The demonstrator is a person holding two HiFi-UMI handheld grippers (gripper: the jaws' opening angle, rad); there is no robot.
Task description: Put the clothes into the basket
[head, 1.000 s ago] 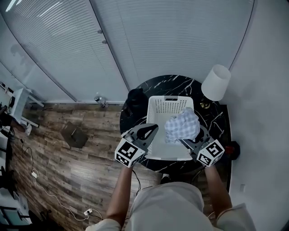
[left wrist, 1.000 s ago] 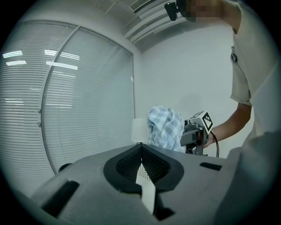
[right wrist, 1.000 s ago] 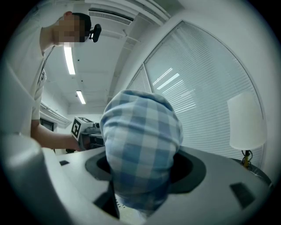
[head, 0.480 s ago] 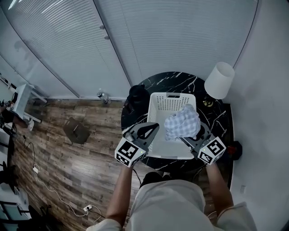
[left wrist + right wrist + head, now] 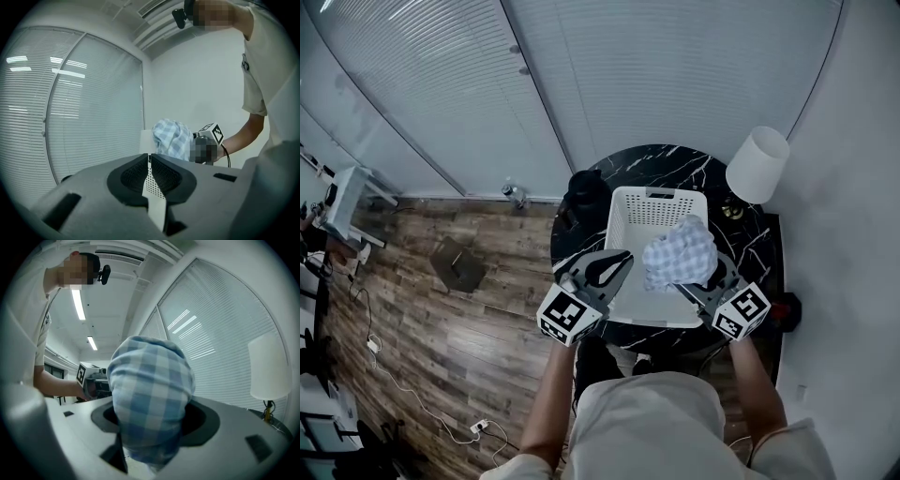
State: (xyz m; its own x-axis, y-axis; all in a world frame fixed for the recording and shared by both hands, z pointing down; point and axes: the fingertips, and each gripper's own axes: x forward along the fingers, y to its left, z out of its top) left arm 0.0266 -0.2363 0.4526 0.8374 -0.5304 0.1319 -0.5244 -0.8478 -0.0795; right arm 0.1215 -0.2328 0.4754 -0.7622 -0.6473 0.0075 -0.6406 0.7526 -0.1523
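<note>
- Your right gripper [image 5: 152, 423] is clamped on the blue-and-white checked cloth [image 5: 679, 255]. Its jaws stand fairly wide because the bundle between them is bulky.
- In the right gripper view the cloth bulges up and forward out of the jaws. It fills the gap from one dark pad to the other and hides the fingertips.
- From the head view, you hold that cloth up above the right half of the white basket [image 5: 654, 208], over its open top. It does not lie on the basket's floor.
- Your left gripper [image 5: 149, 158] has its jaws brought together, tip to tip, with nothing clamped between them.
- Behind those tips a thin wedge of perforated white shows through the slit. It looks like the basket's wall seen past the jaws rather than anything gripped.
- The left gripper hangs at the basket's left rim, near its front corner. Whether it touches the rim, you cannot tell from these views.
- The basket stands on the round black marble table [image 5: 649, 167], its far handle side towards the blinds.
- A white lamp shade [image 5: 757, 165] stands to the right of the basket, apart from it.
</note>
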